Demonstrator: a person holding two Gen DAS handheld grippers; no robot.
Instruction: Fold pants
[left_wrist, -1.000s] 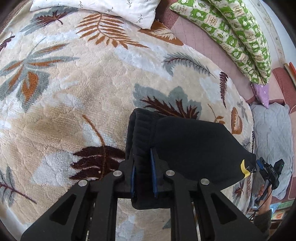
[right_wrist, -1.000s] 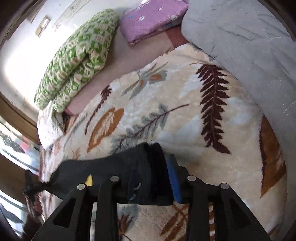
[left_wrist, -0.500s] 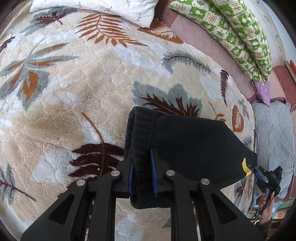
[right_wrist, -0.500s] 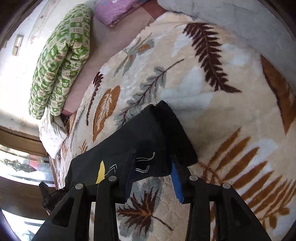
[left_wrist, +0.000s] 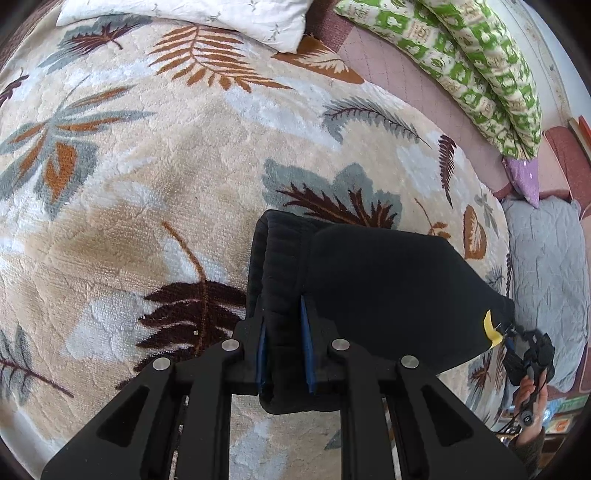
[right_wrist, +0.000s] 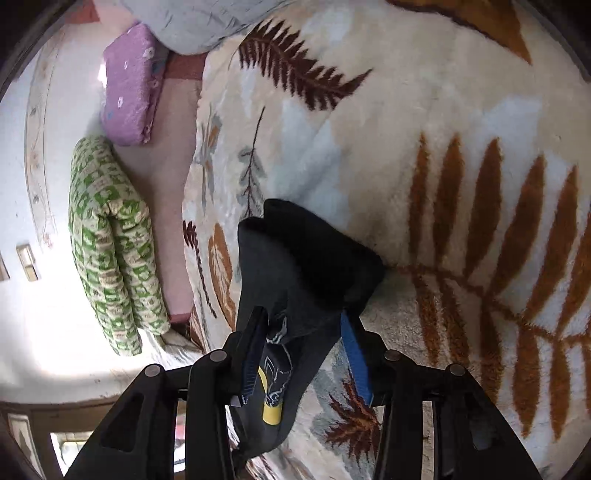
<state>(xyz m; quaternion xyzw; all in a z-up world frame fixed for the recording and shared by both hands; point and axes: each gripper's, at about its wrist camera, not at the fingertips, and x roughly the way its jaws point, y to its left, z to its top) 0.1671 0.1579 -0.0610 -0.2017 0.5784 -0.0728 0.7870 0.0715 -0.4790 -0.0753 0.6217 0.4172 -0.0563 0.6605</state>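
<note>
The black pants (left_wrist: 373, 280) hang stretched between both tools just above the leaf-print blanket (left_wrist: 147, 177) on the bed, already doubled into a short, thick bundle. The left hand-held gripper (left_wrist: 284, 332) pinches the ribbed waistband end, its jaws narrow on the cloth, much as it did a second ago. The right hand-held gripper (right_wrist: 299, 350) has changed most: over the last second it has rolled, so its view now looks along the blanket toward the green quilt (right_wrist: 114, 243) and purple pillow (right_wrist: 129, 81). Its jaws stand half apart with the yellow-tagged end of the pants (right_wrist: 295, 280) draped between them; the left pad touches cloth, and the right seems to. That turn has likely swung this end up and over, which reads as the start of another fold toward the waistband. Next, the end probably needs laying down square on the other layers. A grey quilt (left_wrist: 546, 280) lies beyond the blanket's edge.
</note>
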